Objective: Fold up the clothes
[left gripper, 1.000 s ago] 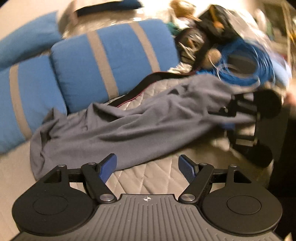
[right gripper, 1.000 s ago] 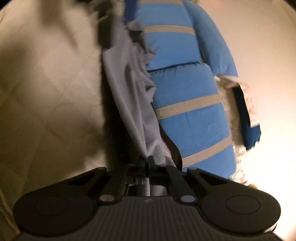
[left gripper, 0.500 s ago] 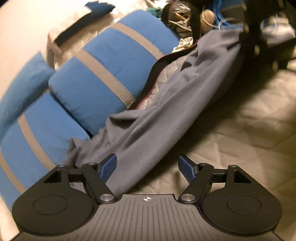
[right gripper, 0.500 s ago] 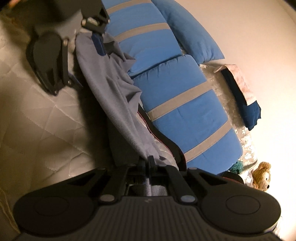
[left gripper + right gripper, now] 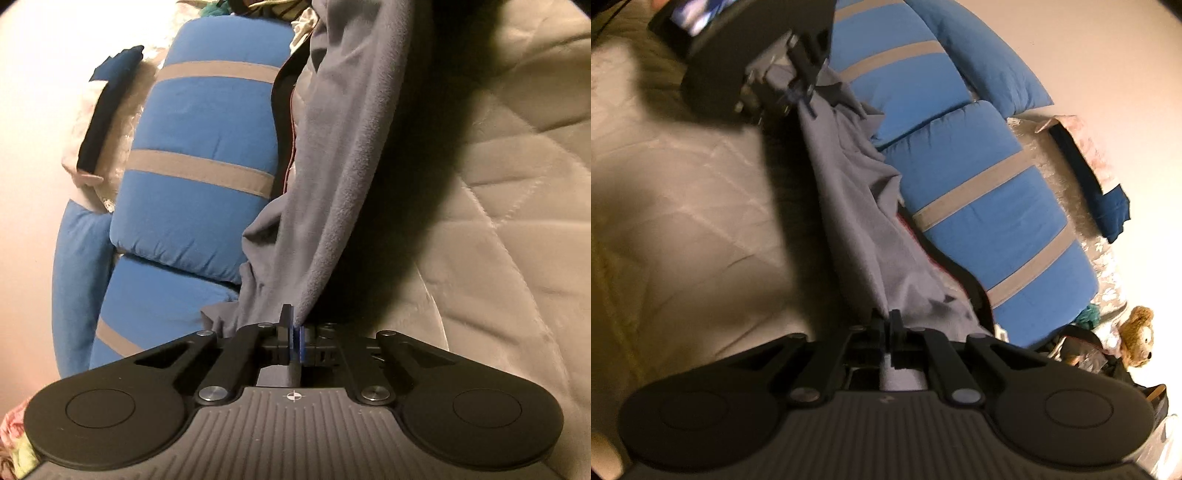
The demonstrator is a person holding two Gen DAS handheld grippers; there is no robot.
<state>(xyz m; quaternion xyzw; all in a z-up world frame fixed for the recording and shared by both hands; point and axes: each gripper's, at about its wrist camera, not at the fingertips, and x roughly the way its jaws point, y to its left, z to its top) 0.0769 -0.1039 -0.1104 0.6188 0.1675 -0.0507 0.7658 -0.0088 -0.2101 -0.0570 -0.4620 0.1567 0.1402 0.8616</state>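
Soft grey fleece garment (image 5: 343, 155) stretched above quilted beige bedspread (image 5: 517, 206); left gripper (image 5: 291, 325) and right gripper (image 5: 886, 325) each clamped on opposite ends (limp, light; grip corners).

Left gripper (image 5: 294, 325) clamped on grey fleece garment (image 5: 332, 155), blue striped pillows (image 5: 199, 166) beside, quilted bedspread (image 5: 517, 221) beneath

My left gripper (image 5: 294, 325) is matte black, with round discs either side of a ribbed grey deck bearing a white crosshair, silver pivot screws and blue pads. My right gripper (image 5: 886, 325) matches it.
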